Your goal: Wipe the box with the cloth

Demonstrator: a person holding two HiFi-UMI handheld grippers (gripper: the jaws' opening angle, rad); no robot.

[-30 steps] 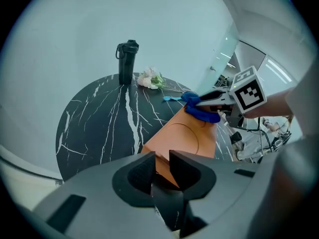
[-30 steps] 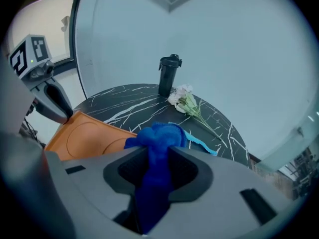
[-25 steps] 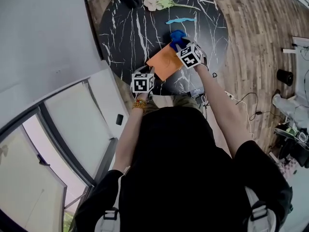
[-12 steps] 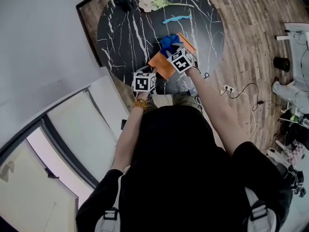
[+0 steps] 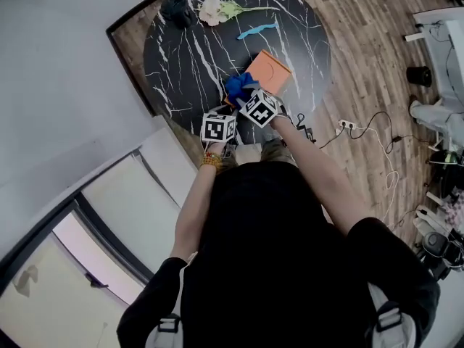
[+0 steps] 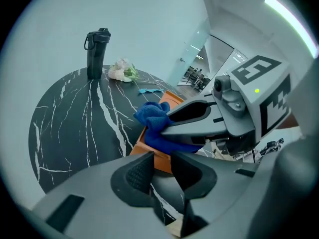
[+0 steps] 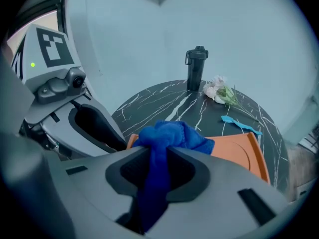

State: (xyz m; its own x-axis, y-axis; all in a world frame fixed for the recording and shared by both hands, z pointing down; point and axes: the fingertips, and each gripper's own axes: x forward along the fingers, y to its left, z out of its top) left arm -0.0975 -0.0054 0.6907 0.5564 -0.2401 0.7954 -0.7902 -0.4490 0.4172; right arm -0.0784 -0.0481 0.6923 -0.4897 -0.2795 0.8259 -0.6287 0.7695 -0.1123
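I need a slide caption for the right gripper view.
The right gripper pinches the cloth at the edge of the box.

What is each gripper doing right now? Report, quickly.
Left gripper: open, nothing between its jaws.
Right gripper: closed on the blue cloth.

Even soft light, pics sharp; heavy fisheye warp, dark corners in gripper views.
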